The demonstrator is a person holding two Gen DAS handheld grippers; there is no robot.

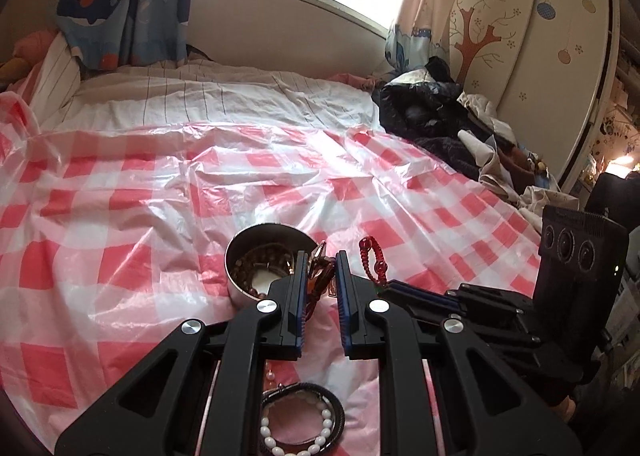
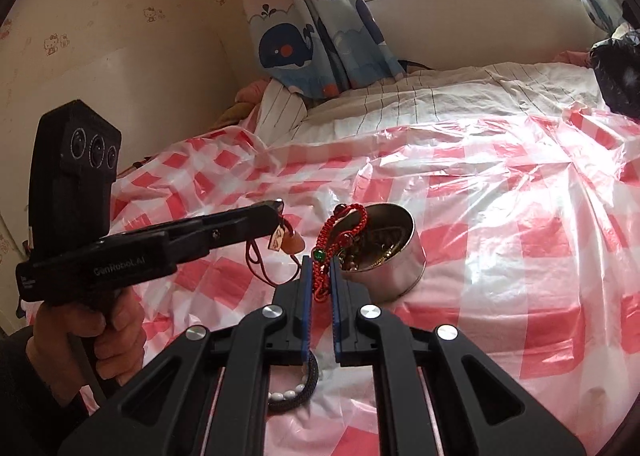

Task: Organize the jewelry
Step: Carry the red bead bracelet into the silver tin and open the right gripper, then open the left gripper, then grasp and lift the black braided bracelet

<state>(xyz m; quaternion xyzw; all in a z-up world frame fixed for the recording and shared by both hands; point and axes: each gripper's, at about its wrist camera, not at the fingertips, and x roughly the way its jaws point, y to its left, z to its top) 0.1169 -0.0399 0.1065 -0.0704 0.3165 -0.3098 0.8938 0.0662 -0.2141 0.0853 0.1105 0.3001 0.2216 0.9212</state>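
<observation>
Two hand-held grippers are up over the bed, each pinching a piece of jewelry, and we hold one in each hand.

Low in the middle of the left wrist view, our left hand-held gripper (image 1: 322, 256) is clamped on a brown cord necklace (image 1: 318, 266); only a bit of cord and an amber piece shows between the blue pads. In the right wrist view the same necklace hangs from that gripper's tip at centre left, with a small tag and an orange pendant dangling and the cord looping down toward the sheet.

Our right hand-held gripper (image 2: 320, 262), bottom centre of its own view, is closed tight on a red braided bracelet (image 2: 340, 230) with a green bead. The bracelet stands up out of the jaws, its loop in front of the tin. From the left wrist view it appears right of centre as a red loop.

A round metal tin (image 2: 394, 260) sits on the red-and-white checked plastic sheet (image 2: 500, 216) spread over the bed (image 1: 224, 96), just beyond both grippers' tips. Brown bead strands already lie inside it.

At the bottom edge of both views, beneath the grippers, a white bead bracelet (image 1: 296, 436) lies on the sheet inside a dark braided band (image 1: 332, 404).

Our left hand (image 2: 96, 340) grips the handle at lower left of the right wrist view.
</observation>
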